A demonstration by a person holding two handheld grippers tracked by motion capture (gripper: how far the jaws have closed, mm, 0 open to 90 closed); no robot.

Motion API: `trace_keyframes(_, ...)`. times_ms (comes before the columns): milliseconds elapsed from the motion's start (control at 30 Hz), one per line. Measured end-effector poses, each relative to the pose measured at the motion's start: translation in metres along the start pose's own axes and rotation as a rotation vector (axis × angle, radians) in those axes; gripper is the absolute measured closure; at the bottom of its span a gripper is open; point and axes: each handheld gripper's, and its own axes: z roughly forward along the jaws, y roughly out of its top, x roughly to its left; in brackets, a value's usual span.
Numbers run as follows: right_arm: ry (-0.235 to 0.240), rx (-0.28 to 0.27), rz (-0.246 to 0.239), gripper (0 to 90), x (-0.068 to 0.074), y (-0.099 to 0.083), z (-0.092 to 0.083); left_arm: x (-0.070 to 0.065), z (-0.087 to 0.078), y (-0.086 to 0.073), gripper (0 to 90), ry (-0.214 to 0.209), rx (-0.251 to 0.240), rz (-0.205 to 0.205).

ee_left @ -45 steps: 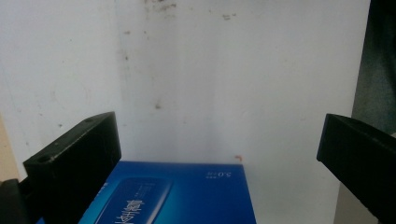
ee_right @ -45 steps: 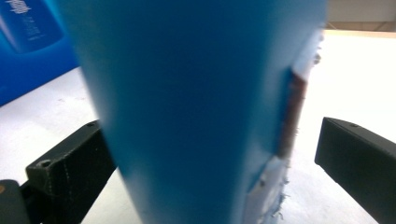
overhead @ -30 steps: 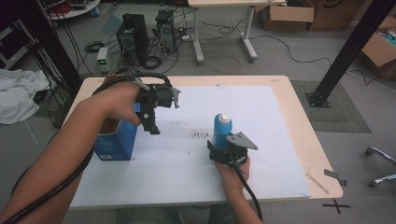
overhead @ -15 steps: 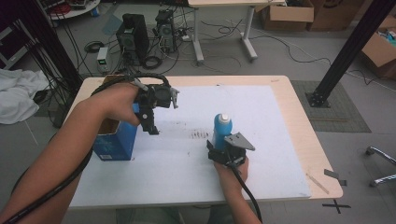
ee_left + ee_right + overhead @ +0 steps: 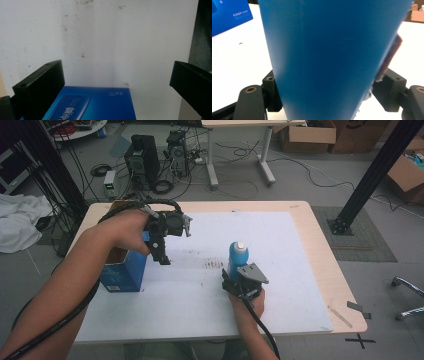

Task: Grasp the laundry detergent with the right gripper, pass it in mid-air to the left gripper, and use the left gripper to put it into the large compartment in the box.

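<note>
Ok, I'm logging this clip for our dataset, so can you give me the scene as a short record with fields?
setting: white-covered table
right tool: jaws have just been closing, pads against the sides of the upright blue bottle
left tool: open, nothing between the jaws, above the blue box
blue box: on the table's left part, top open
bottle and box: apart

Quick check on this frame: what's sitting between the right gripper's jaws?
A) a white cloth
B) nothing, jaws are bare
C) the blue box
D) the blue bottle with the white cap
D: in the right gripper view the blue bottle stands between the two black jaws, which have just been closing on it; the high view shows the right gripper at the bottle's base, with the blue box off by the left gripper.
</note>
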Motion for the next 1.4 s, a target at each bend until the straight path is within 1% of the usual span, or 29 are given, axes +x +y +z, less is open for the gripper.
trace_keyframes(100, -0.007, 0.000, 0.000, 27.8, 0.000, 0.000, 0.000, 0.000, 0.000, 0.000, 0.1, -0.001, 0.002, 0.001)
trace_keyframes(267, -0.011, 0.001, -0.006, 28.7, 0.001, 0.000, 0.001, 0.000, 0.000, 0.000, 0.1, -0.002, 0.003, -0.001)
trace_keyframes(400, -0.012, 0.001, -0.002, 29.0, 0.000, 0.000, 0.001, 0.000, 0.001, 0.001, 0.1, -0.003, 0.002, 0.000)
trace_keyframes(500, -0.017, 0.001, -0.007, 30.6, 0.001, 0.000, 0.001, 0.000, 0.002, 0.001, 0.1, -0.005, 0.003, 0.000)
trace_keyframes(533, -0.026, 0.002, -0.013, 31.2, 0.002, 0.000, 0.002, 0.001, 0.002, 0.001, 0.1, -0.005, 0.004, 0.001)
trace_keyframes(800, -0.044, 0.000, -0.023, 32.3, 0.004, 0.000, 0.003, 0.001, 0.002, 0.000, 0.1, -0.006, 0.003, 0.000)
trace_keyframes(833, -0.053, -0.001, -0.022, 33.1, 0.005, 0.000, 0.003, 0.001, 0.003, 0.000, 0.1, -0.006, 0.003, 0.000)
trace_keyframes(900, -0.055, -0.001, -0.021, 34.4, 0.005, 0.000, 0.003, 0.001, 0.004, 0.000, 0.1, -0.008, 0.003, -0.002)
trace_keyframes(933, -0.056, -0.002, -0.023, 38.7, 0.005, 0.000, 0.002, 0.001, 0.004, 0.000, 0.1, -0.007, 0.003, -0.002)
trace_keyframes(967, -0.046, -0.007, -0.023, 40.6, 0.005, 0.000, 0.001, 0.001, 0.004, 0.000, 0.1, -0.009, 0.004, -0.002)
trace_keyframes(1200, -0.014, 0.003, -0.027, 41.9, 0.001, 0.002, 0.001, -0.001, 0.004, -0.001, 0.1, -0.009, 0.004, -0.003)
trace_keyframes(1233, 0.000, 0.009, -0.032, 42.4, -0.001, 0.003, 0.000, 0.000, 0.004, -0.001, 0.1, -0.010, 0.004, -0.001)
trace_keyframes(1333, 0.005, 0.011, -0.046, 42.6, -0.003, 0.004, 0.000, -0.001, 0.003, -0.001, 0.1, -0.009, 0.003, -0.001)
trace_keyframes(1400, 0.022, 0.010, -0.052, 42.7, -0.007, 0.004, -0.002, 0.000, 0.003, -0.001, 0.1, -0.009, 0.003, -0.002)
